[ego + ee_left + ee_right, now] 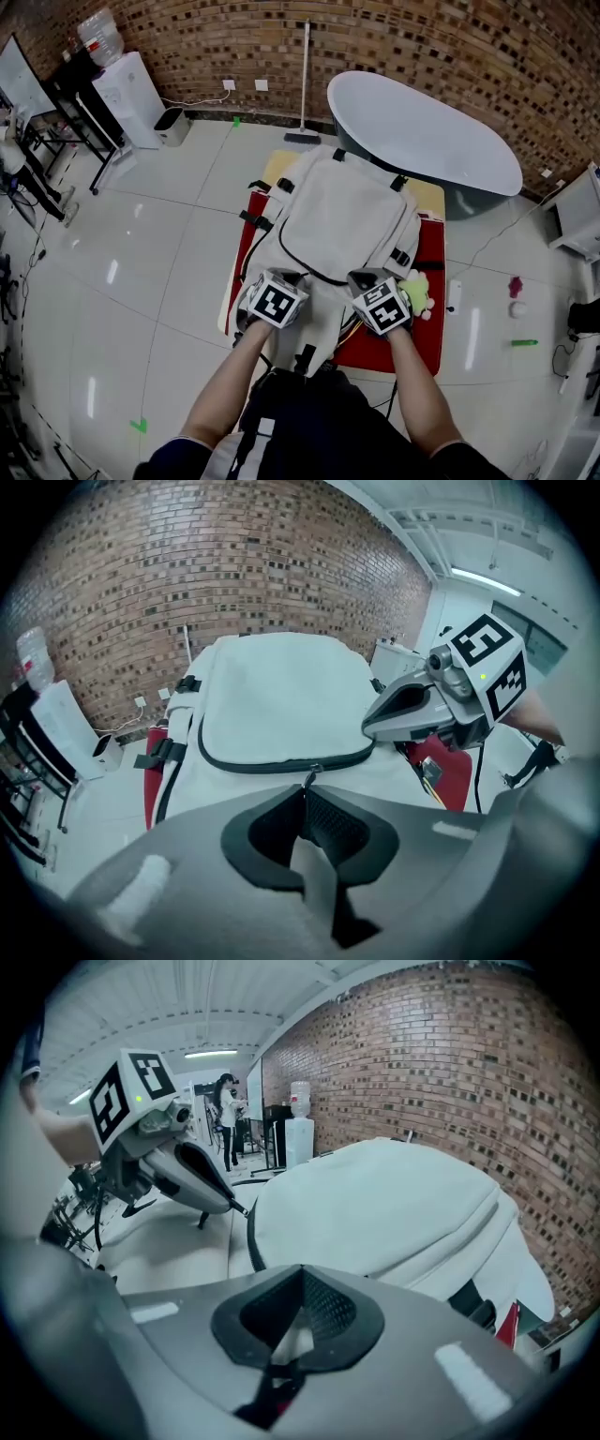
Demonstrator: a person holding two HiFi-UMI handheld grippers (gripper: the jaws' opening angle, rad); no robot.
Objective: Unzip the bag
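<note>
A cream backpack [342, 220] lies flat on a red mat [427, 337] on a small table. A dark zipper [272, 765] curves round its front panel and is closed. In the left gripper view my left gripper [305, 787] is shut on the small metal zipper pull [310, 774] at the near middle of that curve. My right gripper [302, 1269] is shut, and its tip [368, 731] rests on the bag just right of the pull. I cannot tell whether it pinches fabric. In the head view both grippers [289, 276] [362, 277] sit side by side at the bag's near end.
A white bathtub [422, 131] stands behind the table and a broom [304, 84] leans on the brick wall. A water dispenser [131, 98] is at the far left. A green plush toy [418, 291] lies on the mat beside my right gripper.
</note>
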